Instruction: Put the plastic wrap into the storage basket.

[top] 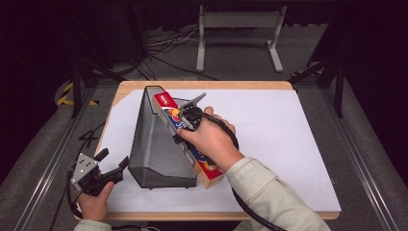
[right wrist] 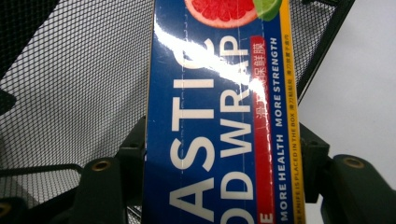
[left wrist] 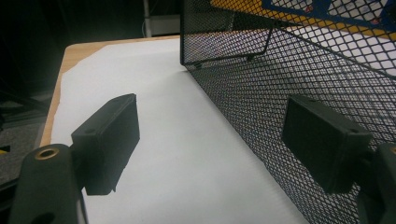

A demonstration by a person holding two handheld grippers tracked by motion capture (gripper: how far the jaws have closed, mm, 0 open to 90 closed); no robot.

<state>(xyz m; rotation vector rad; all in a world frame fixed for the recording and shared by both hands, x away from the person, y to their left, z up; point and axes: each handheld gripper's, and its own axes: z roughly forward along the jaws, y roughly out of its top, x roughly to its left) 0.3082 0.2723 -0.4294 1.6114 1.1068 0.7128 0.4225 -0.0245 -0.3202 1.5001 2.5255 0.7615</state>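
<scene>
The right gripper (top: 188,117) is clasping the plastic wrap box (top: 188,142) across its width, holding the long glossy cardboard carton slanted over the black wire-mesh file holder (top: 159,144), which is sitting near the surface's (top: 288,134) left edge. The left gripper (top: 111,169) is resting at the front-left corner, jaws released and holding nothing. The slick printed carton may be slipping or pivoting between the jaws, and its far end may be catching the rigid mesh rim, tipping the light holder.

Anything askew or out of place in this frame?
The plastic wrap box lies slanted along the mesh basket's rim, its near end jutting past the basket, held in the right gripper. No damage shows.
</scene>
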